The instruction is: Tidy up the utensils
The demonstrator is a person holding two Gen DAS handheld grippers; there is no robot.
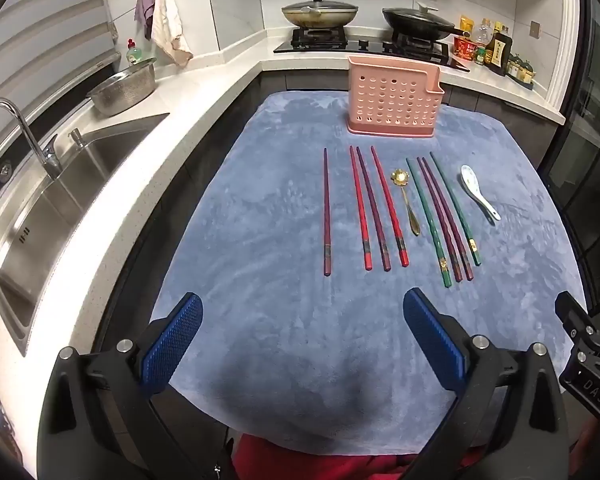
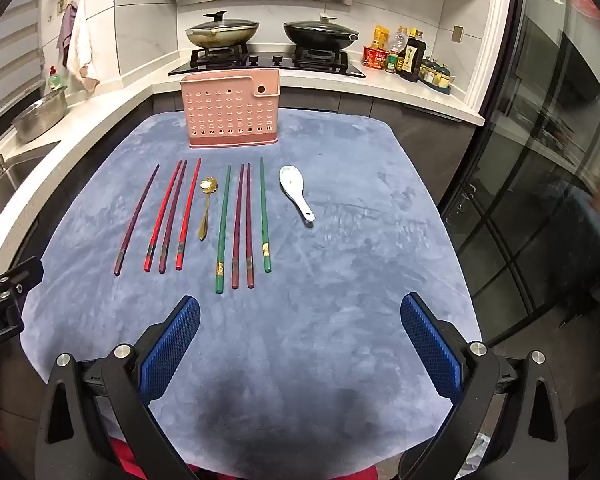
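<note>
Left tongs [image 1: 302, 314] agape – chopsticks [image 1: 380, 210] on cloth – pink holder [image 1: 393, 98] beyond.

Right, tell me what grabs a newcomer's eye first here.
A row of red, purple and green chopsticks lies on the blue cloth, with a gold spoon among them and a white spoon at the right end. Behind stands a pink perforated holder.

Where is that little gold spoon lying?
In both views the gold spoon lies on the blue cloth, between a red chopstick on its left and a green chopstick on its right.
</note>
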